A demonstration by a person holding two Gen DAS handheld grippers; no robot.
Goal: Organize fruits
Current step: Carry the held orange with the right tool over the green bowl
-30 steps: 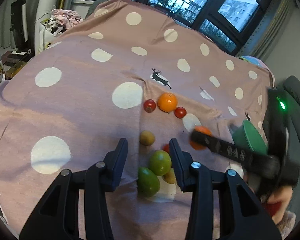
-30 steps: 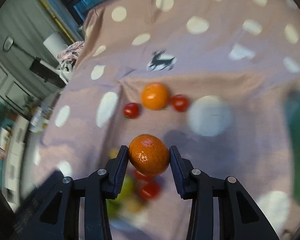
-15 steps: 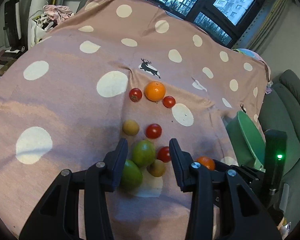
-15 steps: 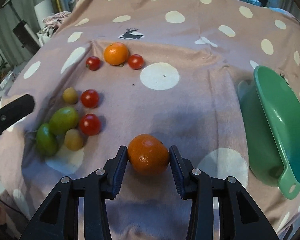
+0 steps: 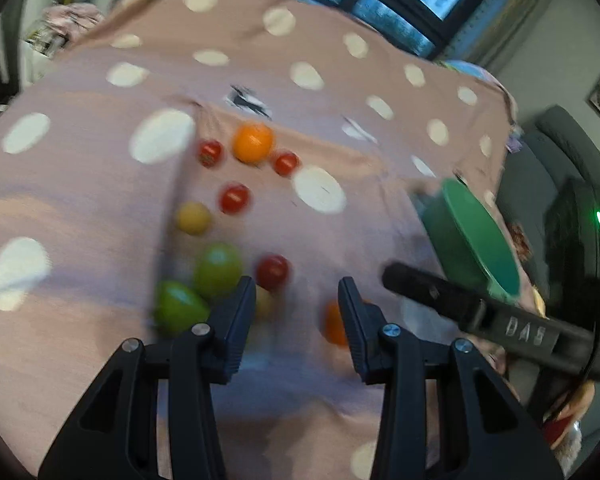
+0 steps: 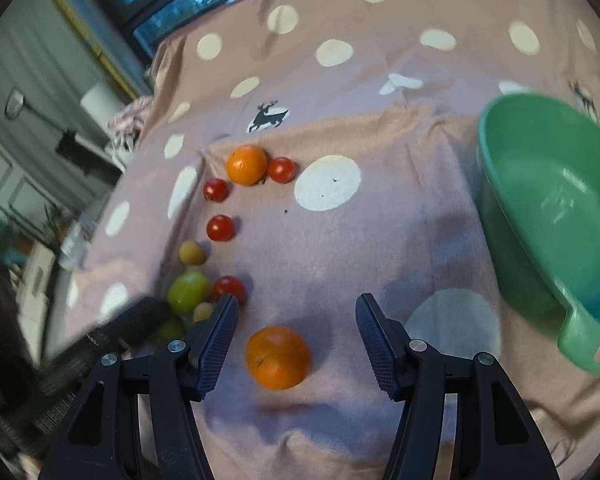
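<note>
A pink cloth (image 6: 400, 128) with white dots and deer prints is seen spread over the desk. A green basin (image 6: 548, 216) is set on it at the right. The right hand-held gripper (image 6: 296, 320) is held spread, its jaws having just been opening, and an orange (image 6: 278, 357) is left lying on the cloth between them, touched by neither pad. The left hand-held gripper (image 5: 296, 300) is kept partly spread with nothing pinched. A 2nd orange (image 6: 247, 165), 4 red tomatoes (image 6: 220, 227) and some green fruits (image 6: 189, 291) are scattered to the left.
</note>
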